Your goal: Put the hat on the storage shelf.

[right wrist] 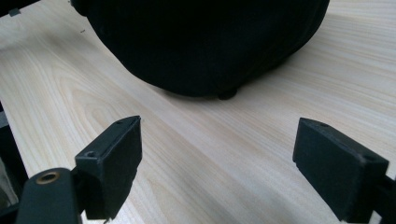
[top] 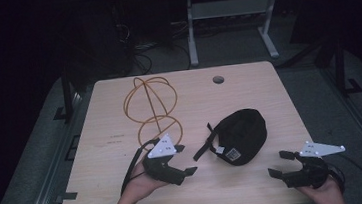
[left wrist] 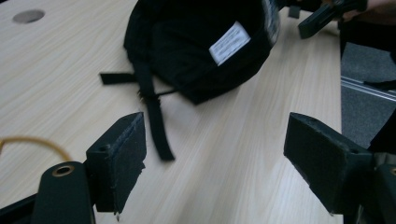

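Observation:
A black cap (top: 242, 135) lies on the light wooden table (top: 110, 119), right of centre, with its strap (top: 203, 147) trailing left and a white label (top: 231, 153) showing. My left gripper (top: 184, 159) is open, just left of the strap, and holds nothing. In the left gripper view the cap (left wrist: 196, 46) shows its inside and label (left wrist: 229, 42), with the strap (left wrist: 156, 126) running toward my jaws. My right gripper (top: 281, 163) is open near the table's front right corner, its jaws toward the cap. The right gripper view has the cap's crown (right wrist: 205, 42) close ahead.
An orange wire frame of loops (top: 152, 107) stands on the table behind my left gripper. A round cable hole (top: 218, 80) sits near the far edge. A metal desk frame (top: 229, 22) stands on the floor beyond the table.

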Action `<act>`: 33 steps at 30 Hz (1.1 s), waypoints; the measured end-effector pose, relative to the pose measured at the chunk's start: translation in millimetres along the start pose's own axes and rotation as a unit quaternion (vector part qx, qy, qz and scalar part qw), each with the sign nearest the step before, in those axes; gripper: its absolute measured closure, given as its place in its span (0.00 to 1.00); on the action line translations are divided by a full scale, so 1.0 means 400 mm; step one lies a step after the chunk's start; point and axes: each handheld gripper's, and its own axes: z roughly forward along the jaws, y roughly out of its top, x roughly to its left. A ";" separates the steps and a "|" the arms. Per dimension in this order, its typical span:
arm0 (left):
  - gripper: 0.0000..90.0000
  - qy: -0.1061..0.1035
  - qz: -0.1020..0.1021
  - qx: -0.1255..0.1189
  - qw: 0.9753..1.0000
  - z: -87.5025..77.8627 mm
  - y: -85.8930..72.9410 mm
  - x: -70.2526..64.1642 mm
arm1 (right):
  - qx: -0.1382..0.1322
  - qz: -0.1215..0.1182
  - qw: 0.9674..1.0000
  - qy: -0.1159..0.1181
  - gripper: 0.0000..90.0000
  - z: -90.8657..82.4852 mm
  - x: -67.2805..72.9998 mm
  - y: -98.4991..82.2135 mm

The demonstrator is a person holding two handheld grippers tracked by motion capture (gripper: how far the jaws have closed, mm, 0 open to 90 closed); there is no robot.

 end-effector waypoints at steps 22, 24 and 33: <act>0.27 -0.052 0.057 0.039 0.996 0.145 0.124 -0.042 | 0.000 -0.004 1.000 0.010 0.17 0.004 0.000 0.002; 0.27 -0.052 0.061 0.041 0.996 0.151 0.127 -0.042 | 0.001 -0.006 1.000 0.010 0.17 0.005 0.001 0.002; 0.36 -0.070 0.076 0.055 0.993 0.205 0.142 -0.052 | 0.000 -0.007 1.000 0.015 0.17 0.009 0.001 0.003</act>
